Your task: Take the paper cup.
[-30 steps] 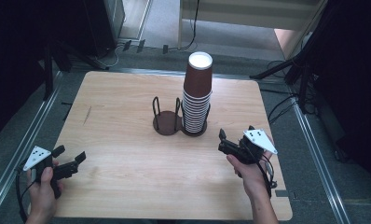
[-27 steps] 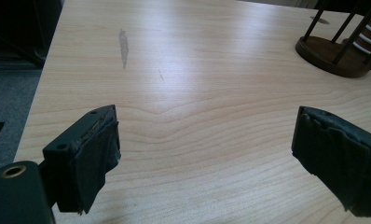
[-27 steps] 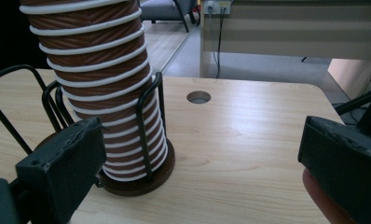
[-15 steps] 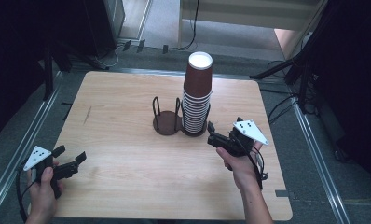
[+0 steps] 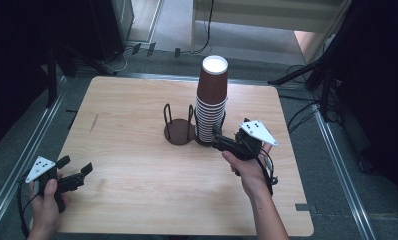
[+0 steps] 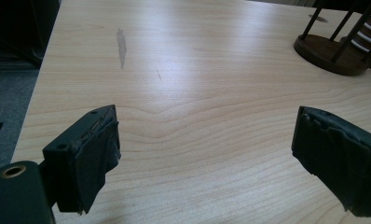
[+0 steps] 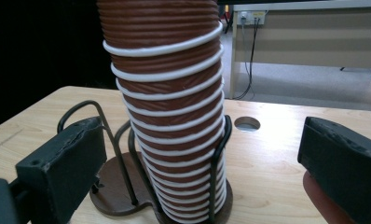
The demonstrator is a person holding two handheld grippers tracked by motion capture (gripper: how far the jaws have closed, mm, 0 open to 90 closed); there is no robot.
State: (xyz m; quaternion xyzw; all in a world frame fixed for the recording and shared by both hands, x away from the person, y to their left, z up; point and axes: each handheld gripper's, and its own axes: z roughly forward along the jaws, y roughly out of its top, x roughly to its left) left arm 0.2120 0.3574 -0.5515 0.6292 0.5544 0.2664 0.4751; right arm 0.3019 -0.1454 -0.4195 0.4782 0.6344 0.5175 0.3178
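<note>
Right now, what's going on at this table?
A person holds a gripper in each hand at a wooden table. The right gripper is lined up on a stack of brown paper cups that sits in a dark wire holder, its fingers open on either side of the stack and not touching it. The left gripper waits open above bare wood near the table's front left corner, holding nothing.
</note>
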